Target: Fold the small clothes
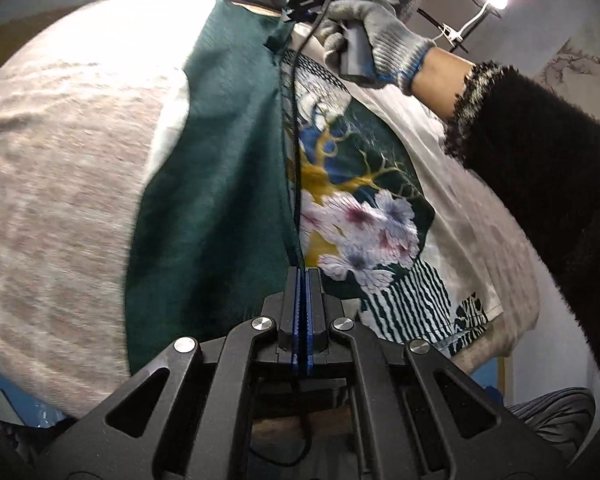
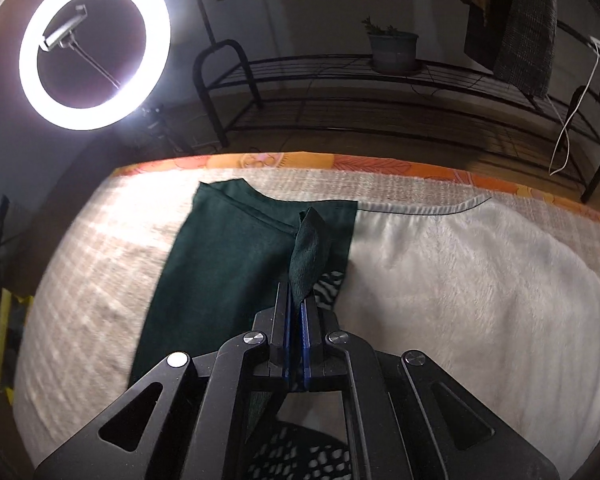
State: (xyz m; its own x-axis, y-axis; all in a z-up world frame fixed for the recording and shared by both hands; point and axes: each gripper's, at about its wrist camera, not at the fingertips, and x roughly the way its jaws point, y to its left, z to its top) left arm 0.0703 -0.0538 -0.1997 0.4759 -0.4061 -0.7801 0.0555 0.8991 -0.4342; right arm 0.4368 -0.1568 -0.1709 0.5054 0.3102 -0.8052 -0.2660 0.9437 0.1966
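Note:
A small white shirt with a dark green side and a flower print [image 1: 360,216] lies on a beige textured table cover [image 1: 52,184]. Its green part [image 1: 216,184] is folded over along a straight crease. My left gripper [image 1: 303,276] is shut on the near end of that green fold. My right gripper [image 1: 290,16], held by a gloved hand [image 1: 380,36], pinches the far end. In the right wrist view the right gripper [image 2: 298,304] is shut on a tuft of green cloth [image 2: 310,256], with the green panel [image 2: 228,264] to the left and the white shirt [image 2: 460,280] to the right.
A lit ring light [image 2: 94,46] stands at the far left beyond the table's orange edge [image 2: 380,164]. A black metal rack [image 2: 400,92] with a potted plant [image 2: 392,46] stands behind. A dark fuzzy sleeve [image 1: 540,168] crosses the right side.

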